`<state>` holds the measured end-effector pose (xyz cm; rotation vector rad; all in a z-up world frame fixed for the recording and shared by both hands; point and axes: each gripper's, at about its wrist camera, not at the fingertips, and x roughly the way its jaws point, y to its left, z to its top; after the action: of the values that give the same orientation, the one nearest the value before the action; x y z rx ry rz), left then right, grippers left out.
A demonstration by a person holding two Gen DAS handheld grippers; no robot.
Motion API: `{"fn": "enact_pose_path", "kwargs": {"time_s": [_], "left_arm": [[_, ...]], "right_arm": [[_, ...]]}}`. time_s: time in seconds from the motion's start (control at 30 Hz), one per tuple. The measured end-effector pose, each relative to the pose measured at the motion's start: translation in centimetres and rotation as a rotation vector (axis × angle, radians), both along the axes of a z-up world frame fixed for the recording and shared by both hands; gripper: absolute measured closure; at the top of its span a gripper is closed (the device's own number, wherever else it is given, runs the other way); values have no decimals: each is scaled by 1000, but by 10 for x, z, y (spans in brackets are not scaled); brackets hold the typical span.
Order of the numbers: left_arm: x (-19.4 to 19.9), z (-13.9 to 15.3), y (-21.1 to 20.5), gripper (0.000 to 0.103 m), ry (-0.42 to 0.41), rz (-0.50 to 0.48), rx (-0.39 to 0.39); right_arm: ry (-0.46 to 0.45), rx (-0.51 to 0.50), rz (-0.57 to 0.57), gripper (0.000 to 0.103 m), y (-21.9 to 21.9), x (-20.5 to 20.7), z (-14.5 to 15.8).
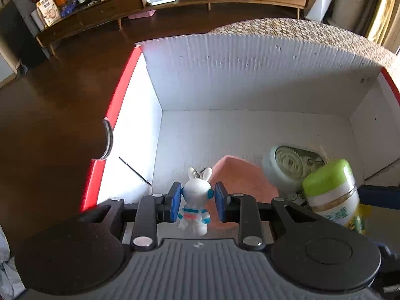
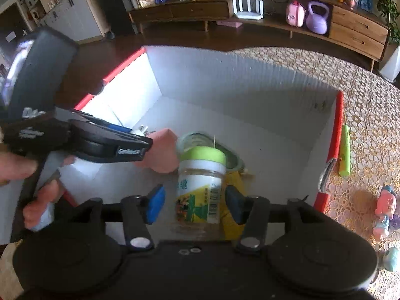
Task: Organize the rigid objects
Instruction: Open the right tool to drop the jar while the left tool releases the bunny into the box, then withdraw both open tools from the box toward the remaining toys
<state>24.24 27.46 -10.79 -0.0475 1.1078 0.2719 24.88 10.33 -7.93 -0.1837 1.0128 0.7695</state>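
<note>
A white corrugated box (image 1: 250, 75) with red rims is seen under both grippers, standing on a bench covered by a patterned lace cloth (image 2: 370, 115). Inside the box, from left to right, a thin dark stick (image 1: 135, 172) against the left wall, a pink object (image 1: 240, 175), a round pale-green tin (image 1: 287, 167) lying on its side and a yellow item (image 2: 235, 182) beneath it are noted. The left gripper (image 1: 197, 201) is held over the near left part of the box, and its jaws are closed on a white rabbit figurine (image 1: 196, 200), gripped at the body between the blue pads, ears pointing away from the camera. The left gripper is held by a hand (image 2: 37, 182), seen at the left edge of the right wrist view. The right gripper (image 2: 193, 203) is positioned over a green-capped jar (image 2: 200, 187), which lies between its jaws; the jaws stand apart from the jar on both sides and no grip is made. The jar is found against the tin, its cap toward the far wall. Outside the box on the right, a green tube (image 2: 345, 150) and a small pink and blue toy figure (image 2: 383, 212) are recorded on the cloth. Beyond, a dark wooden floor (image 1: 62, 87) and a long low wooden cabinet (image 2: 275, 15) bearing a purple kettlebell (image 2: 317, 17) and packets are observed.
</note>
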Motion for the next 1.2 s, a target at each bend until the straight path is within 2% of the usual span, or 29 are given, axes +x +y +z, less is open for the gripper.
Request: {"fn": "enact_pose_path", "kwargs": {"time_s": [0.13, 0.37, 0.63, 0.83, 0.97, 1.2], "left_arm": [[-7, 6, -2, 74, -21, -2, -20], [-26, 24, -13, 74, -82, -7, -25], [-44, 61, -24, 74, -167, -10, -40], [-63, 89, -40, 74, -246, -25, -58], [-73, 103, -55, 74, -284, -48, -64], [-89, 116, -93, 74, -328, -98, -124]], "right_arm": [[-17, 33, 9, 39, -10, -9, 13], [-40, 88, 3, 39, -33, -24, 36], [-85, 148, -8, 39, -68, -44, 67], [-122, 182, -32, 34, -105, -59, 87], [-152, 191, -57, 32, -128, -65, 95], [-180, 207, -114, 26, -172, -74, 97]]}}
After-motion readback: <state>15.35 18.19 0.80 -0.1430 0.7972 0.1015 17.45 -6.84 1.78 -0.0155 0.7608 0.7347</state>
